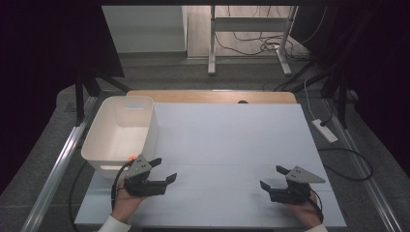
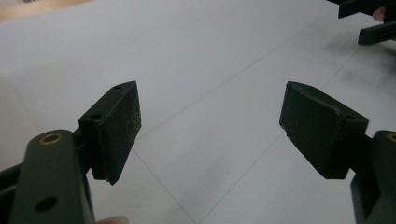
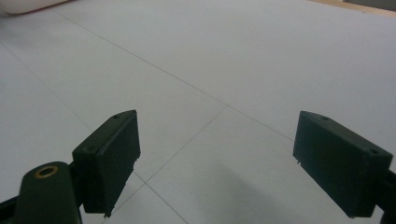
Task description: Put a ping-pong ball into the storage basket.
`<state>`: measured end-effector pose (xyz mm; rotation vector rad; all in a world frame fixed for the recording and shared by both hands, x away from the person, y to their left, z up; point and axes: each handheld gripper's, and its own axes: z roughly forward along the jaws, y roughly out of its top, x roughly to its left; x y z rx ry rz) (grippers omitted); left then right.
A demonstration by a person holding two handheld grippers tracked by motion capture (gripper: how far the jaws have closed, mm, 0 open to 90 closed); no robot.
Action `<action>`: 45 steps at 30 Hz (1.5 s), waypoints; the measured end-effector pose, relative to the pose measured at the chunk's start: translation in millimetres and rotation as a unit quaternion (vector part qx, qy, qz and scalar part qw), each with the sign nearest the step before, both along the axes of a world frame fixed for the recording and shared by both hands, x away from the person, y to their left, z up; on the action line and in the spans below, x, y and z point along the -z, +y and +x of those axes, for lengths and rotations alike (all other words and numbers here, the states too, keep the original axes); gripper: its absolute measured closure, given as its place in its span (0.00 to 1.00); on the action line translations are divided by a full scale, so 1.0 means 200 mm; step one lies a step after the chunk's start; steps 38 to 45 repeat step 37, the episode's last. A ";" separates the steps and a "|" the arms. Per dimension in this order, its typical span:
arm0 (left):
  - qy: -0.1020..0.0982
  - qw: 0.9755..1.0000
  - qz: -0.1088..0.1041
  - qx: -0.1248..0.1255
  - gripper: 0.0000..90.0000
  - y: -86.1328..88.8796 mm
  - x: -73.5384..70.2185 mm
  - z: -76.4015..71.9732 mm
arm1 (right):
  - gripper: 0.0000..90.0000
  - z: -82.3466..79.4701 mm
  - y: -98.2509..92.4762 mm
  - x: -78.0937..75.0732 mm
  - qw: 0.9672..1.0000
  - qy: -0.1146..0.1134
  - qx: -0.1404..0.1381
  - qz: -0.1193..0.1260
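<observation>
White table (image 1: pixel 232 140), high view adds bin (image 1: pixel 121 133), both claws agape

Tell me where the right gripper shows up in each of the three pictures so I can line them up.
High view: the right gripper is low at the right, jaws open, over the white sheet.
Left gripper view: the right gripper is far off in the top right corner.
Right gripper view: the right gripper rises from the bottom, jaws open.
Shared landmark: the wooden table edge beyond the sheet, top left in the left gripper view, top right in the right gripper view.
</observation>
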<state>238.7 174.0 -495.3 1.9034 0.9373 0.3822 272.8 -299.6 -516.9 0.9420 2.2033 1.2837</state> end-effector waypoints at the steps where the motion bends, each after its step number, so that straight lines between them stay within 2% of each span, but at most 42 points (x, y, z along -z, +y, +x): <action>1: 0.002 1.000 0.001 0.000 0.24 0.01 0.02 -0.01 | 0.16 0.00 0.00 0.00 1.000 0.000 0.000 0.000; 5: 0.008 1.000 0.005 0.005 0.24 0.02 0.08 -0.02 | 0.16 0.00 0.00 0.00 1.000 0.001 -0.001 -0.002; 12: 0.016 1.000 -0.003 0.017 0.24 0.06 0.15 -0.07 | 0.16 -0.01 0.01 0.00 1.000 0.002 -0.008 -0.002; 17: 0.015 1.000 -0.012 0.016 0.24 0.07 0.15 -0.07 | 0.16 -0.02 0.01 0.00 1.000 0.004 -0.013 -0.001; 45: 0.006 1.000 -0.011 0.022 0.24 0.05 0.14 -0.07 | 0.16 -0.04 0.00 0.00 1.000 0.003 -0.031 0.004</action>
